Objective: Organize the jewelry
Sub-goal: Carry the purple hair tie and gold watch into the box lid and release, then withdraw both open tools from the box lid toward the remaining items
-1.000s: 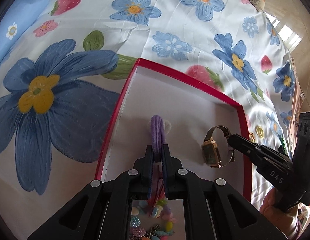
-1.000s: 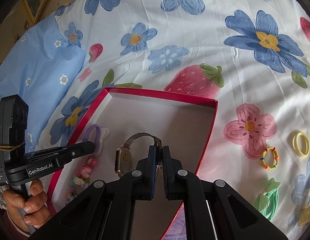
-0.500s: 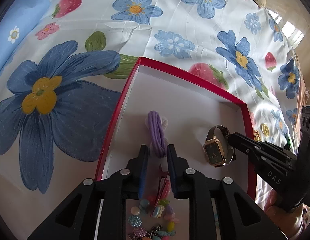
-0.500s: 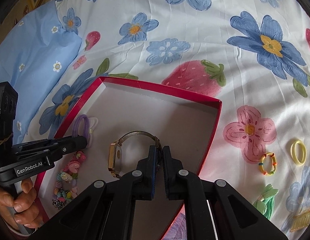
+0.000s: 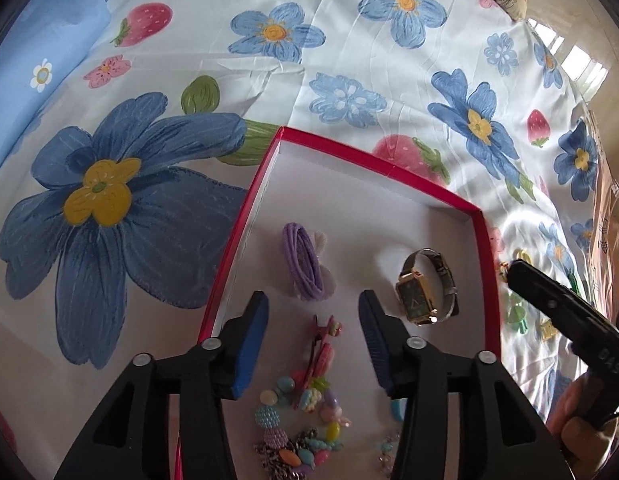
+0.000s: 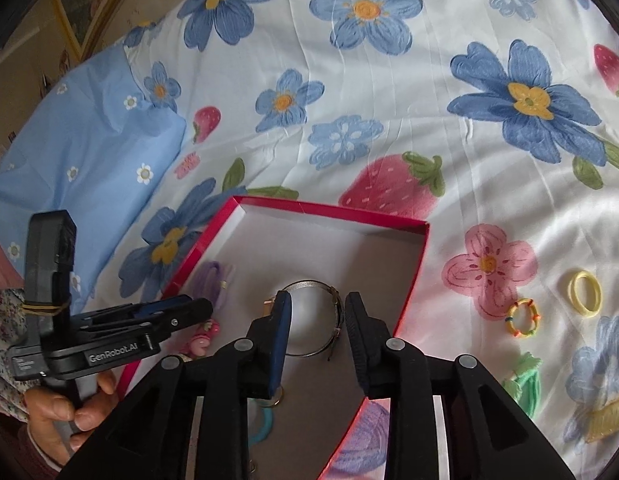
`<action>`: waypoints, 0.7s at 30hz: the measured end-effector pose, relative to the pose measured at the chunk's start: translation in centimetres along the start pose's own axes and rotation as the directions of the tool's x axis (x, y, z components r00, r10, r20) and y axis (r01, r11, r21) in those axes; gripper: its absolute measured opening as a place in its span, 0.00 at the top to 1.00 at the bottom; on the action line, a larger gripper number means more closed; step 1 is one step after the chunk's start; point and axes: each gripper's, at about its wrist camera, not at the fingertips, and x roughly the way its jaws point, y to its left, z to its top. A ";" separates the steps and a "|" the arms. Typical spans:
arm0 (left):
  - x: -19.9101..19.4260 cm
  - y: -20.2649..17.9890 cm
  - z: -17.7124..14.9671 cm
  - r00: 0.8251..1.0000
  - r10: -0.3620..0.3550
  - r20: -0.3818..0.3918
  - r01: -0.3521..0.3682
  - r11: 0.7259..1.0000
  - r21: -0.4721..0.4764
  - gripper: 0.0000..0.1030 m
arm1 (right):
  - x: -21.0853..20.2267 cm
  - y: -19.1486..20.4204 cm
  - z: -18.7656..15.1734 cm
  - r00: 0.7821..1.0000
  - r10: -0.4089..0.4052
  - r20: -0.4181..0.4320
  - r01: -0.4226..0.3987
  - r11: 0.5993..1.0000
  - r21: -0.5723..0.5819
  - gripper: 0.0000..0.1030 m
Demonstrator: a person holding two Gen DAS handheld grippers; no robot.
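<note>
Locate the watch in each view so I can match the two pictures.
Left wrist: the watch lies in the box, right of centre, beyond the right finger.
Right wrist: watch at lower centre, between the open fingers, face mostly hidden behind the left one.
Shared landmark: the red box.

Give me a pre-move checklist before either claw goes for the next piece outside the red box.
1. Left claw open and empty: ok.
2. Right claw open, jaws just opened, clear of the watch: ok.
3. Watch lying inside the red box: ok.
4. Purple hair tie inside the box: ok.
5. Yellow hair tie and beaded ring boxed: not ok, both on the sheet.
</note>
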 end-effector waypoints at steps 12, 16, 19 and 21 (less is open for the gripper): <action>-4.8 -2.8 -3.2 0.998 -0.039 0.054 0.037 0.999 0.040 0.41 | -8.3 -4.5 -3.1 0.993 -0.081 0.083 0.074 0.993 0.088 0.62; -6.0 -4.1 -4.7 0.997 -0.053 0.061 0.049 0.997 0.067 0.39 | -10.5 -6.7 -4.7 0.988 -0.132 0.085 0.122 0.985 0.118 0.60; -6.5 -5.1 -5.5 0.996 -0.070 0.052 0.065 0.994 0.087 0.38 | -12.2 -8.3 -6.3 0.982 -0.171 0.084 0.159 0.977 0.143 0.56; -6.6 -5.9 -5.9 0.996 -0.077 0.044 0.072 0.992 0.103 0.38 | -13.0 -9.2 -7.3 0.978 -0.194 0.081 0.179 0.971 0.161 0.55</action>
